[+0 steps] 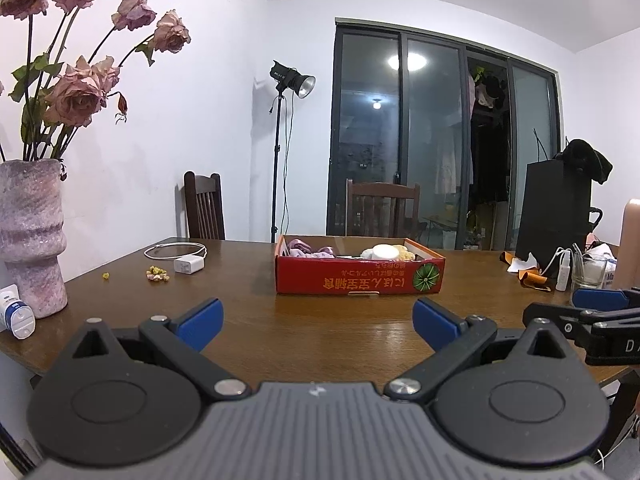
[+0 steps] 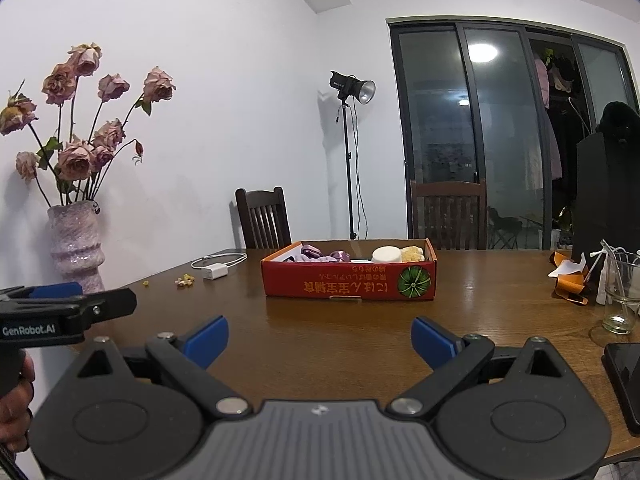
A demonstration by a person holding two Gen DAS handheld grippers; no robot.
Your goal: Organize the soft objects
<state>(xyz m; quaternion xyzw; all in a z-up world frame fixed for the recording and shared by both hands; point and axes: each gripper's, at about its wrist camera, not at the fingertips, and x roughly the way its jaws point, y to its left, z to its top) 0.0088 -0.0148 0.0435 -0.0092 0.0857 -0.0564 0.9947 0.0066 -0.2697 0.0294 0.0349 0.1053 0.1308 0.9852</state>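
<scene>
A red cardboard box [image 1: 352, 278] [image 2: 340, 284] stands mid-table. It holds purple soft cloth items [image 1: 308, 250] [image 2: 316, 254] at its left, and a white round sponge [image 1: 385, 251] [image 2: 386, 255] and a yellow sponge [image 1: 406, 253] [image 2: 413, 254] at its right. My left gripper [image 1: 318, 320] is open and empty, above the table in front of the box. My right gripper [image 2: 320, 338] is open and empty, also short of the box. Each gripper shows at the edge of the other's view.
A pink vase with dried roses [image 1: 30, 236] [image 2: 78, 244] stands at the table's left. A white charger with cable [image 1: 188, 265] [image 2: 214, 271] and yellow crumbs [image 1: 157, 273] lie left of the box. A glass [image 2: 622, 292], orange scraps [image 2: 568, 276] and a dark phone [image 2: 626, 376] are at the right.
</scene>
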